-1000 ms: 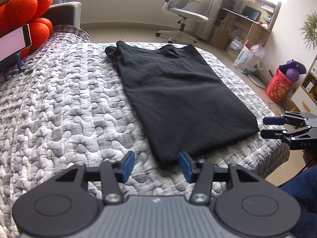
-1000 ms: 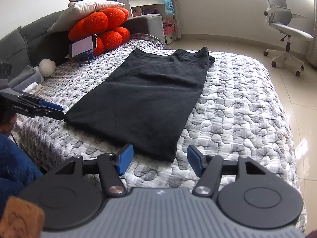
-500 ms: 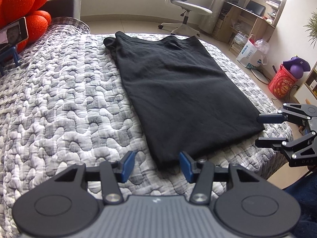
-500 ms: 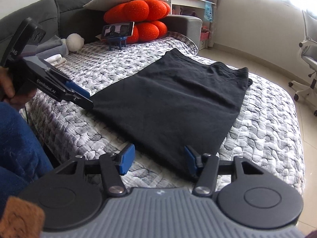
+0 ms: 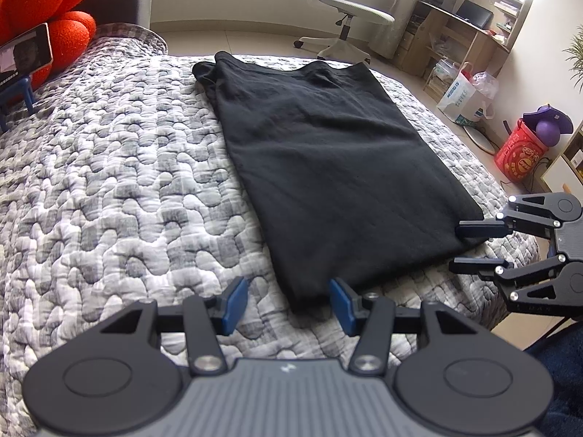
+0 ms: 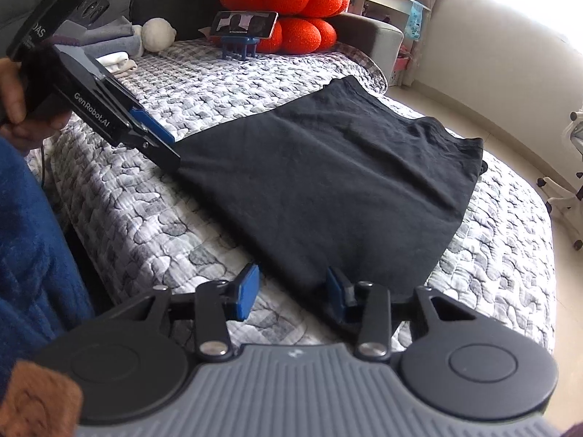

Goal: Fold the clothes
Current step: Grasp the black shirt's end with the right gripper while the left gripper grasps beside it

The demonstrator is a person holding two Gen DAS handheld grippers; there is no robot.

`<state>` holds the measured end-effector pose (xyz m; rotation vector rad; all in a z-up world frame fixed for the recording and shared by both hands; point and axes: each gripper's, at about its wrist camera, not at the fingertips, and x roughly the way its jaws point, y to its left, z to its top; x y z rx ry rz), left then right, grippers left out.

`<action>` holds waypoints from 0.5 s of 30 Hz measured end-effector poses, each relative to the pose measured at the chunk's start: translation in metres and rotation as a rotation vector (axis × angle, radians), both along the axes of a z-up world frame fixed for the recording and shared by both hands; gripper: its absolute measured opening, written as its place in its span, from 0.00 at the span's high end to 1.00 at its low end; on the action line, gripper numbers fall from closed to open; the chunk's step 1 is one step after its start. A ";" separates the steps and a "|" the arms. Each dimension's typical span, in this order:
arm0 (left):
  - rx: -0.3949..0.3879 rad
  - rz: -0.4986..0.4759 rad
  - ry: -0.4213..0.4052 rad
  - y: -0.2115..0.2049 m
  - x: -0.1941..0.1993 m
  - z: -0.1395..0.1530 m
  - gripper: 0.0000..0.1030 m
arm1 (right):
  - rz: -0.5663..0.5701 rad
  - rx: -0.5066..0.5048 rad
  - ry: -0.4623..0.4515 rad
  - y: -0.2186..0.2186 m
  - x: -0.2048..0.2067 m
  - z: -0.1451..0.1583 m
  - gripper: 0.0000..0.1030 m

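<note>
A black garment (image 5: pixel 328 167) lies flat on the grey quilted bed (image 5: pixel 109 182), folded into a long rectangle. My left gripper (image 5: pixel 288 304) is open, and the garment's near left corner lies between its blue pads without being pressed. In the right wrist view the left gripper (image 6: pixel 171 156) shows side-on, its tip at that corner of the garment (image 6: pixel 346 182). My right gripper (image 6: pixel 291 291) straddles the near right corner. Its jaws are closing with cloth between them; the left pad still stands clear of the fabric. The left wrist view shows the right gripper (image 5: pixel 462 247) at the bed's edge.
A phone on a blue stand (image 6: pixel 244 23) and orange cushions (image 6: pixel 291 0) sit at the head of the bed (image 6: pixel 145 225). An office chair (image 5: pixel 349 7), a desk (image 5: pixel 466 32) and a red bucket (image 5: pixel 521 156) stand beyond. A blue sleeve (image 6: pixel 32 236) fills the near left.
The right gripper rolled, slid in over the garment's corner and narrowed its jaws. The left gripper kept its opening and edged closer to its corner.
</note>
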<state>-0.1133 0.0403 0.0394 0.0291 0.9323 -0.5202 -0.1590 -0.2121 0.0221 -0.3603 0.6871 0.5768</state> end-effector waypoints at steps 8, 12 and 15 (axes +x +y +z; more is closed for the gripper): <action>0.014 -0.007 -0.011 -0.001 -0.001 0.003 0.50 | -0.030 0.020 0.021 -0.004 0.008 0.002 0.93; 0.036 -0.020 -0.048 -0.001 -0.005 0.009 0.49 | -0.047 0.048 0.033 -0.005 0.013 0.009 0.95; 0.059 -0.056 -0.098 -0.004 -0.012 0.017 0.48 | -0.056 0.071 0.036 -0.006 0.016 0.016 0.95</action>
